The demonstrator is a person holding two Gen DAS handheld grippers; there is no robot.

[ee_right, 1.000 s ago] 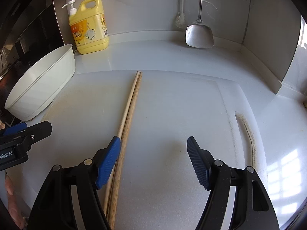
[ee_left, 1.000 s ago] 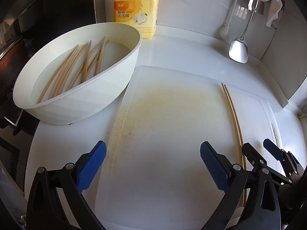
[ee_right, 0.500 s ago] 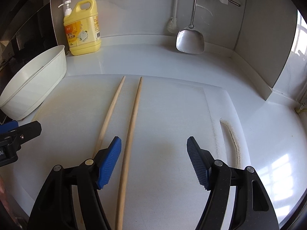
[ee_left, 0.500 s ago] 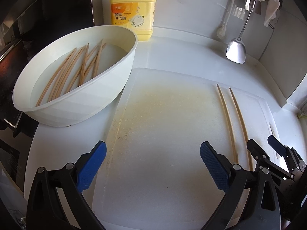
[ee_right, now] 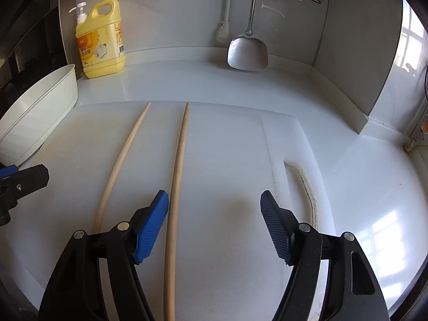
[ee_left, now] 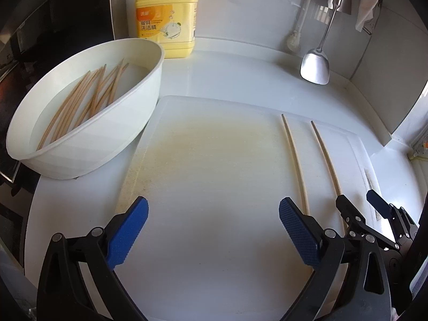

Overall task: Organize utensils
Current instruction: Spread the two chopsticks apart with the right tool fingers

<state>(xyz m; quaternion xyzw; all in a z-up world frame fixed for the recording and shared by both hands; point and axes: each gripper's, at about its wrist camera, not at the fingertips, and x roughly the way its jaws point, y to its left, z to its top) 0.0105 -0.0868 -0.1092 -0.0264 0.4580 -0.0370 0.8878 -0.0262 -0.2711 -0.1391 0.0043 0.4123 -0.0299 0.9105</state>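
1. Presently the left gripper (ee_left: 212, 231) hovers over the white cutting board (ee_left: 214, 176), its blue-padded jaws spread wide with nothing between them.
2. Ahead and to its left sits a white oval basin (ee_left: 88, 144), just beside the board's edge, holding a bundle of wooden chopsticks (ee_left: 88, 101) that lean along its inside.
3. To this gripper's right, two loose chopsticks lie apart on the board: the nearer chopstick (ee_left: 294, 157) runs down behind its right finger, and the farther chopstick (ee_left: 325, 157) runs toward the right gripper (ee_left: 361, 208).
4. Seen from the right wrist, the right gripper (ee_right: 214, 224) is also open and holds nothing.
5. One chopstick (ee_right: 178, 176) lies between its fingers, close beside the left pad (ee_right: 151, 227); whether they touch cannot be told.
6. The other chopstick (ee_right: 120, 160) lies outside that finger, to its left.
7. Far ahead, against the wall, stand a yellow dish-soap jug (ee_right: 100, 42) and a hanging metal spatula (ee_right: 247, 50).
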